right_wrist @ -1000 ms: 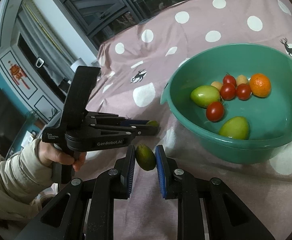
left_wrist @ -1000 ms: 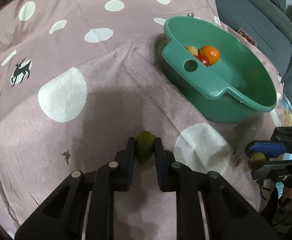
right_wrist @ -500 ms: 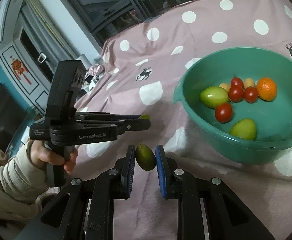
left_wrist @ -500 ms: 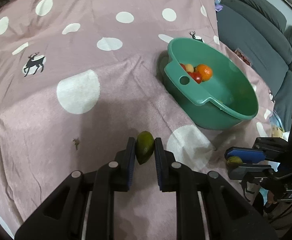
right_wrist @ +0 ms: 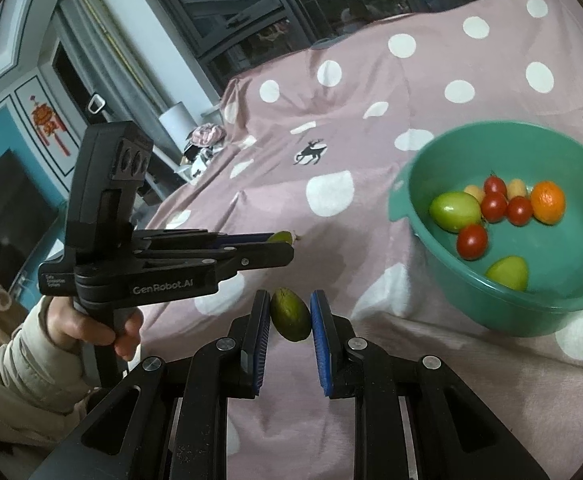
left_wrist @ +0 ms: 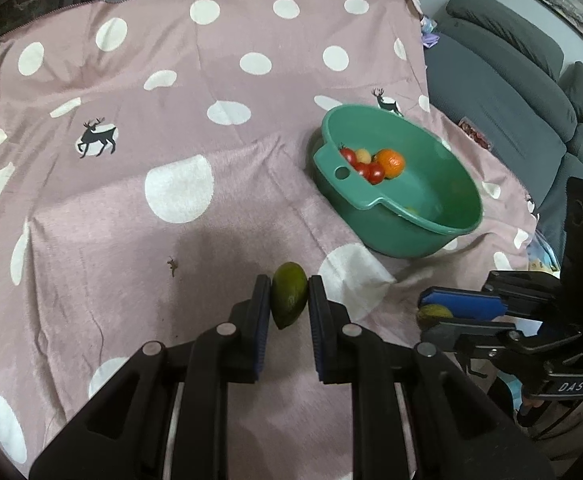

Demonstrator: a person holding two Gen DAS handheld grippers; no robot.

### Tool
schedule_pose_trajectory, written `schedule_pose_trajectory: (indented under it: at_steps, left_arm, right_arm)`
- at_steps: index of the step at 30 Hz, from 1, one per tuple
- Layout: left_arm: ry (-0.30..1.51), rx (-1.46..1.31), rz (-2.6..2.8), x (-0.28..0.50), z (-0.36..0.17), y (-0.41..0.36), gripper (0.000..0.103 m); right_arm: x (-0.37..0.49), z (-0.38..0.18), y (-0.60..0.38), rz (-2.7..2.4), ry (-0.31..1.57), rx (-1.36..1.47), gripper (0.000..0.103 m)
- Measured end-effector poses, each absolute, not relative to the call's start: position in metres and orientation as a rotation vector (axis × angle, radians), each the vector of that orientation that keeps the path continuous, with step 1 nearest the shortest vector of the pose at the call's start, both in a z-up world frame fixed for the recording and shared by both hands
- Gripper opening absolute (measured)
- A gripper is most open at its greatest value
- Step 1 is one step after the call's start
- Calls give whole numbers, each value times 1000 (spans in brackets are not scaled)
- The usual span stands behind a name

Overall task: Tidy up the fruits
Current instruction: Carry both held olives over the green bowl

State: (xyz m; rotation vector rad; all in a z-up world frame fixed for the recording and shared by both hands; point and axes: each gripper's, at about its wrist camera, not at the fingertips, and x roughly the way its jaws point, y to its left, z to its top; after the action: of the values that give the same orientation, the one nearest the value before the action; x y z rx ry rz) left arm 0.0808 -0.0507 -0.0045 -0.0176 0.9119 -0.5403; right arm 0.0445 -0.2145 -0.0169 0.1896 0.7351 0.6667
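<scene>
Both tongs lifted: left tongs (left_wrist: 289, 296) grasp green fruit (left_wrist: 289, 294), right tongs (right_wrist: 290, 314) another (right_wrist: 290, 315); basin (right_wrist: 571, 312) holds eight already.

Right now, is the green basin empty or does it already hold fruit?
Holding fruit. The right wrist view shows the green basin with an orange, red tomatoes and two green fruits lying inside; far from full.
</scene>
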Motion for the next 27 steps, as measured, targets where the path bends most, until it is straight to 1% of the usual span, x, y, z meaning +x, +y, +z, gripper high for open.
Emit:
schedule_pose_trajectory:
  at_steps: [15, 27]
  left_arm:
    - [822, -78, -537, 47, 24, -32, 18]
    - [738, -106, -562, 29, 48, -25, 18]
  right_arm:
    - [27, -1, -193, 680, 711, 122, 23]
    - [15, 20, -190, 643, 656, 78, 22]
